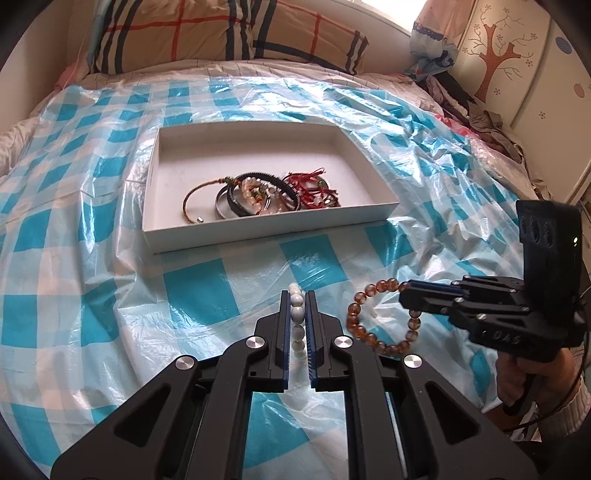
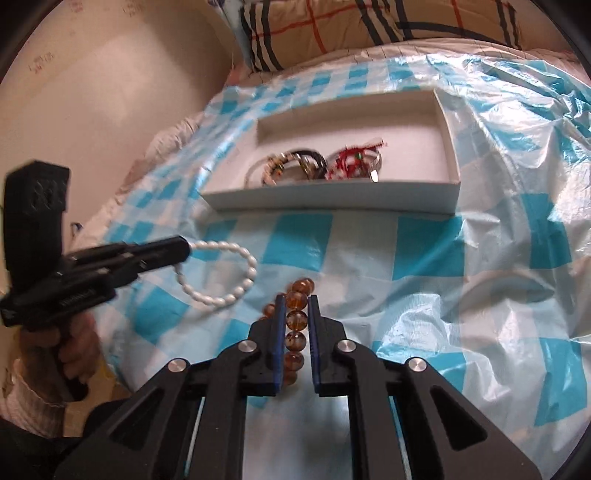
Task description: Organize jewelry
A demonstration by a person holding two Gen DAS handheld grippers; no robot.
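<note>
A white bead bracelet (image 1: 297, 317) runs between the pads of my left gripper (image 1: 297, 295), which is shut on it; from the right wrist view the bracelet (image 2: 221, 273) hangs as a loop off that gripper (image 2: 186, 249). My right gripper (image 2: 295, 301) is shut on an amber bead bracelet (image 2: 296, 321), and in the left wrist view that gripper (image 1: 404, 286) pinches the loop (image 1: 380, 317) at its upper right. Both sit low over the blue-and-white checked plastic sheet (image 1: 192, 295). Beyond them a shallow white box (image 1: 258, 229) holds several bracelets (image 1: 258, 195).
The checked sheet covers a bed with a plaid pillow (image 1: 221, 33) at its head. Crumpled clothes (image 1: 476, 118) lie at the right edge by a wardrobe door with a tree picture (image 1: 495, 55). A hand (image 1: 528, 376) grips the right tool's handle.
</note>
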